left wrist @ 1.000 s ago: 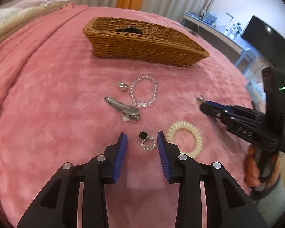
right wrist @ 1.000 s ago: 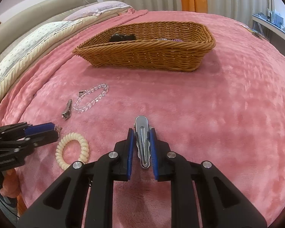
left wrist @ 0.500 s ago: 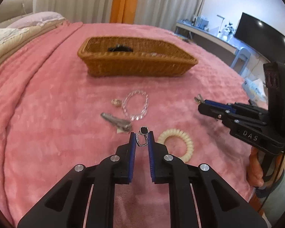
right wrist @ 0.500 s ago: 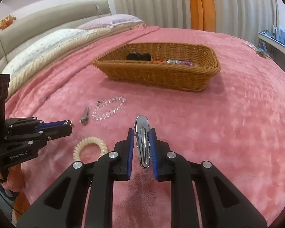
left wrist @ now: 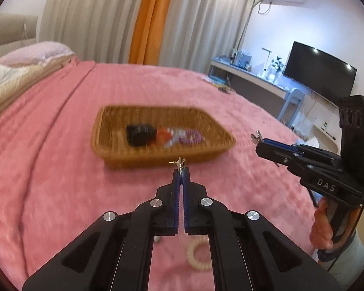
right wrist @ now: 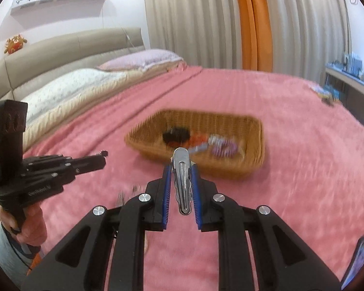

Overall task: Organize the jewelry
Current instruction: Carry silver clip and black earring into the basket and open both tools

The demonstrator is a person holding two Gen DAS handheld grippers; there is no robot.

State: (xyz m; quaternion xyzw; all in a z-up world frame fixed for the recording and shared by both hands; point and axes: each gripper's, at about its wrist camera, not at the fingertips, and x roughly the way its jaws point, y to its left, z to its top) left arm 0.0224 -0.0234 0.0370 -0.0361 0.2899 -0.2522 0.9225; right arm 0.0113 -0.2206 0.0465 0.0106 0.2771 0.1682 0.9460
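My left gripper (left wrist: 180,169) is shut on a small earring with a dark stone (left wrist: 180,163), held above the pink bedspread just short of the wicker basket (left wrist: 109,126). The basket holds a black item, an orange item and a purple coil tie. My right gripper (right wrist: 180,167) is shut on a silver hair clip (right wrist: 181,177), raised in front of the same basket (right wrist: 254,150). Each gripper shows in the other's view: the right one (left wrist: 257,138) at the right, the left one (right wrist: 104,155) at the left.
A cream coil hair tie (left wrist: 199,254) lies on the pink bedspread (left wrist: 48,169) under my left gripper. Pillows and a headboard (right wrist: 60,55) are to the left. A desk with a monitor (left wrist: 320,70) stands beyond the bed's right edge.
My left gripper shut on the earring and lifted it off the bedspread. Both grippers have risen and moved toward the basket with their items.
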